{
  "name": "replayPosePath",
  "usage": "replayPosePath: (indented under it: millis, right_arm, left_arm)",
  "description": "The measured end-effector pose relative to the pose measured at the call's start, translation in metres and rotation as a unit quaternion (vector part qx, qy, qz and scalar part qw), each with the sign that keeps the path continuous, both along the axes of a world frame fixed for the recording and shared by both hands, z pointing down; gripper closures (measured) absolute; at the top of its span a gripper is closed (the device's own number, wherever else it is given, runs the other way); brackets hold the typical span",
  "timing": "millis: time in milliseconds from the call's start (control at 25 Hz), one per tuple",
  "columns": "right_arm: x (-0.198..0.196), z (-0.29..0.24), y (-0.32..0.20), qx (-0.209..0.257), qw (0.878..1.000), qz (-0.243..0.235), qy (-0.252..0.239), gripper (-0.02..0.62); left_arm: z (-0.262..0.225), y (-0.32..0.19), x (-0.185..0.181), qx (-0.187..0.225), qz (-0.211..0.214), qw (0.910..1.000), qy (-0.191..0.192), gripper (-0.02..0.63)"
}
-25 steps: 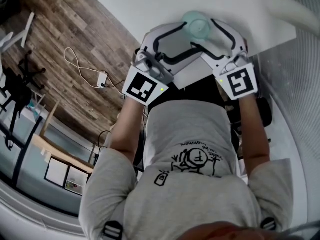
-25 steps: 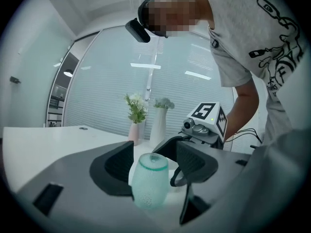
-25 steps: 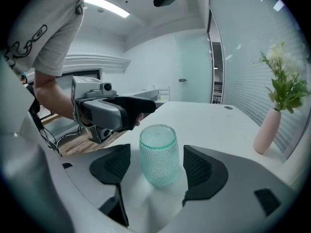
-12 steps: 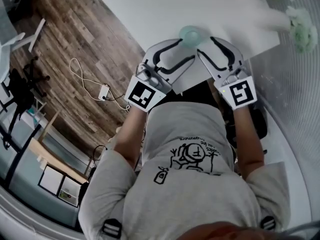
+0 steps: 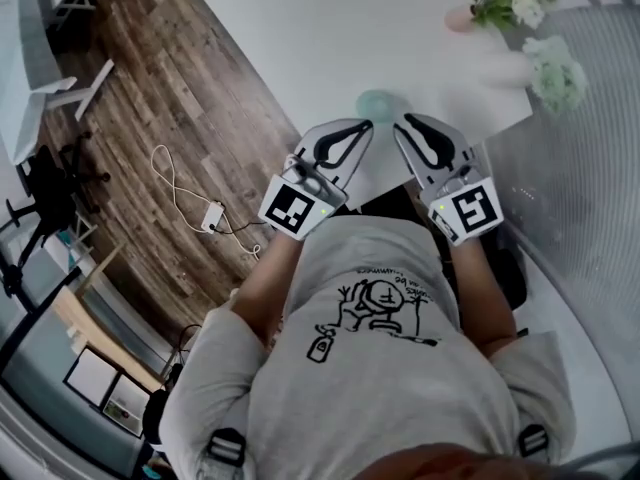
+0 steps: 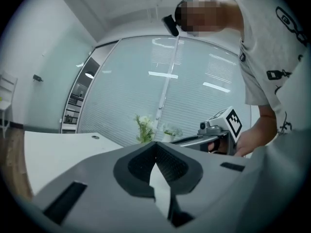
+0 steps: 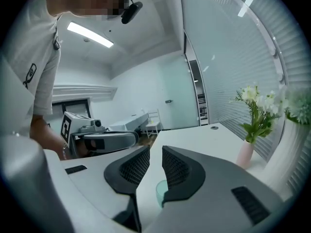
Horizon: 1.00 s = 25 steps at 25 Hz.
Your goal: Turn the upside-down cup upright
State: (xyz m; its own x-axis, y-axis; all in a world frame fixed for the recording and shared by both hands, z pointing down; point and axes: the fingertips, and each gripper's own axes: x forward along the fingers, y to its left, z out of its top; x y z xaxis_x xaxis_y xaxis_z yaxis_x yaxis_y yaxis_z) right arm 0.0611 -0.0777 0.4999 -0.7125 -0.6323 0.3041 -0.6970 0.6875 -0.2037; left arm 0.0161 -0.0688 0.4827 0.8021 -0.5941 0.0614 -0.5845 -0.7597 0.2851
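A translucent teal cup (image 5: 380, 103) stands alone on the white table (image 5: 300, 38), near its front edge. Which end is up I cannot tell. Both grippers are raised off the table, between the cup and the person's chest, and touch nothing. My left gripper (image 5: 366, 125) is shut, its dark pads meeting at the tips (image 6: 156, 145) with nothing in them. My right gripper (image 5: 400, 121) has just been closing; a narrow gap still separates its pads (image 7: 155, 152), and nothing is between them. The cup (image 7: 160, 193) shows low down, beyond that gap.
A pink vase (image 5: 462, 18) with white flowers stands at the table's far right, next to a second pale bunch (image 5: 555, 73). A glass wall with blinds runs along the right. A wooden floor lies to the left, with a cable and adapter (image 5: 212, 215).
Both grippers stood wide open on either side of the cup. They have since lifted away from it and drawn their jaws together. The cup stays on the table.
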Motion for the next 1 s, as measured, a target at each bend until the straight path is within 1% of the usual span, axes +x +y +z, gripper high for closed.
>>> replayPosePath:
  millis: [160, 520, 1000]
  right_arm:
    - [-0.001, -0.018, 0.002, -0.005, 1.000, 0.002, -0.002, 0.520]
    - [-0.008, -0.063, 0.000, 0.012, 1.000, 0.002, -0.027, 0.535]
    - [-0.015, -0.119, 0.010, 0.044, 0.998, -0.004, -0.054, 0.540]
  left_arm:
    - [-0.018, -0.004, -0.001, -0.008, -0.018, 0.9998, 0.009, 0.603]
    - [-0.062, -0.008, -0.006, -0.028, -0.043, 0.9982, 0.030, 0.604]
    - [-0.116, -0.002, -0.008, -0.002, -0.046, 0.9985, 0.028, 0.603]
